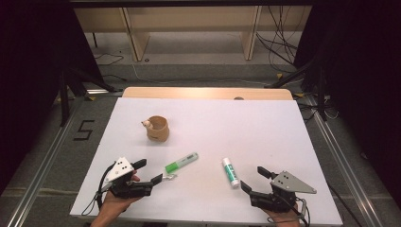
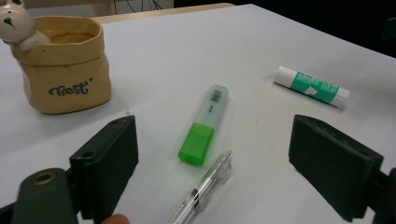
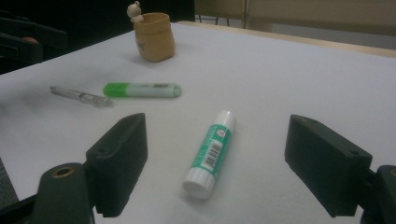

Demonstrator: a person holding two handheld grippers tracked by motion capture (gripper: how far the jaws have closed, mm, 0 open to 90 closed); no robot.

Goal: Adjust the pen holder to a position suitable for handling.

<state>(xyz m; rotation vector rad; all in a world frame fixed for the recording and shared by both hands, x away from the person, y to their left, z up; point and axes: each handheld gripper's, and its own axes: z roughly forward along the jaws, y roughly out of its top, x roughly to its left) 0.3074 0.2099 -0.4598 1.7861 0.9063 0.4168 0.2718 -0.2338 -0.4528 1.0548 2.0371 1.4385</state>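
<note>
On the white counter [image 1: 265, 123], the left gripper [image 1: 147, 172] rests with fingers spread wide and empty, a clear pen [image 2: 201, 192] and green highlighter [image 2: 203, 125] lying just ahead, the tan pot [image 1: 157, 128] beyond. The right gripper [image 1: 251, 179], equally wide and empty, faces the glue stick [image 3: 211, 153]. Nothing is grasped yet; I judge each must advance and close around its item.

Tan pot [image 1: 158, 128], green-capped highlighter [image 1: 181, 162], green-and-white glue stick [image 1: 231, 172], white table [image 1: 246, 127]

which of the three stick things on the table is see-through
The clear pen, lying by the left gripper; the highlighter has a green cap, the glue stick a green-and-white label.
</note>
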